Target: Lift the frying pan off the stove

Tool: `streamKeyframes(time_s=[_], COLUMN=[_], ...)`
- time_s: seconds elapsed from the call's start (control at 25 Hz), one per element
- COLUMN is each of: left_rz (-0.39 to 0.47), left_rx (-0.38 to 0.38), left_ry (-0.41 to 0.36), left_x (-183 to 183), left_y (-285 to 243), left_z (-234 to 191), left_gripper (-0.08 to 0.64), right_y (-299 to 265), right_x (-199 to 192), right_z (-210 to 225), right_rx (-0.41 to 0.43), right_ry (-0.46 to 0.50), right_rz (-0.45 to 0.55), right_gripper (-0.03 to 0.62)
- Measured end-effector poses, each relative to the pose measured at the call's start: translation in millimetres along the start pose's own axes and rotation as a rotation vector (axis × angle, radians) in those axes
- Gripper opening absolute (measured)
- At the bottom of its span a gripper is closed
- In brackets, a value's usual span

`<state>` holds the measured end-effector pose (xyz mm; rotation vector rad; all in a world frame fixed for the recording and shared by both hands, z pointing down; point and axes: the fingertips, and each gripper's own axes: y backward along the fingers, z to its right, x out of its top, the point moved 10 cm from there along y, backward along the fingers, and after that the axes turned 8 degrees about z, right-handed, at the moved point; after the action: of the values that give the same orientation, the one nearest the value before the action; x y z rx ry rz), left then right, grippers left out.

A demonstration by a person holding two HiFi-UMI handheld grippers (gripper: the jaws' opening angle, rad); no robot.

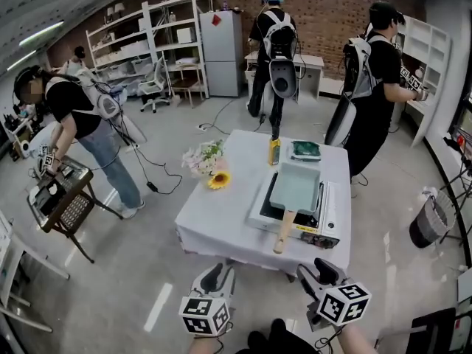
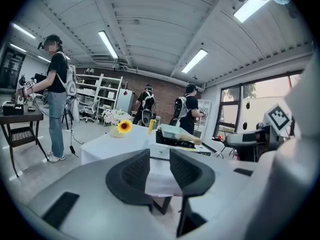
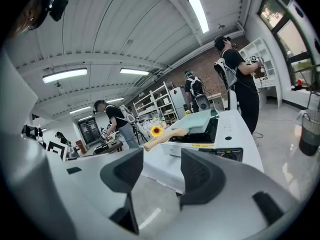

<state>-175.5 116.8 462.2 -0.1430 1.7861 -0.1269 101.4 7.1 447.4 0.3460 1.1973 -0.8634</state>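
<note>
Approach step: we have nothing gripped yet.
Our left gripper (image 1: 214, 276) and right gripper (image 1: 321, 270) hang short of the table (image 1: 214, 220), jaws partly apart and empty. The frying pan (image 1: 295, 186) sits on the stove (image 1: 330, 223), its handle (image 1: 283, 233) toward us. Next we must reach in and close on that handle.

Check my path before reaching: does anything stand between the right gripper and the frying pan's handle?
Nothing visible does. The wooden handle of the frying pan juts off the stove toward the right gripper, whose open jaws are empty; only tablecloth and floor lie between.
</note>
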Motion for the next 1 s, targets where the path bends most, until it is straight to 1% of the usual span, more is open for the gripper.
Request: streamKeyframes(time_s=[0.24,0.56,0.8,1.0], left_rz=[0.005,-0.008,-0.014,-0.012], left_rx=[-0.017,-0.037,-0.052,-0.044], left_ry=[0.005,0.003,-0.041,-0.051], left_x=[8.6,16.4,27.3,34.2], left_y=[-26.5,-73.9,-121.8,-155.2], left_z=[-16.9,-23.4,-29.4,-26.0], left_gripper=[0.12,0.12,0.12,0.12], right_y=[-19.4,-48.9,-77.4,-92.9], right_x=[6.2,21.7,36.6,47.7], right_z=[9.1,34.7,63.0,85.5], right_rx=[-0.029,-0.048,-0.059,-0.053], right_ry=[-0.005,-0.022,-0.054,-0.056], right_rz=[0.004,0.023,0.043,0.052], right_gripper=[0.222,0.216,0.212,0.207])
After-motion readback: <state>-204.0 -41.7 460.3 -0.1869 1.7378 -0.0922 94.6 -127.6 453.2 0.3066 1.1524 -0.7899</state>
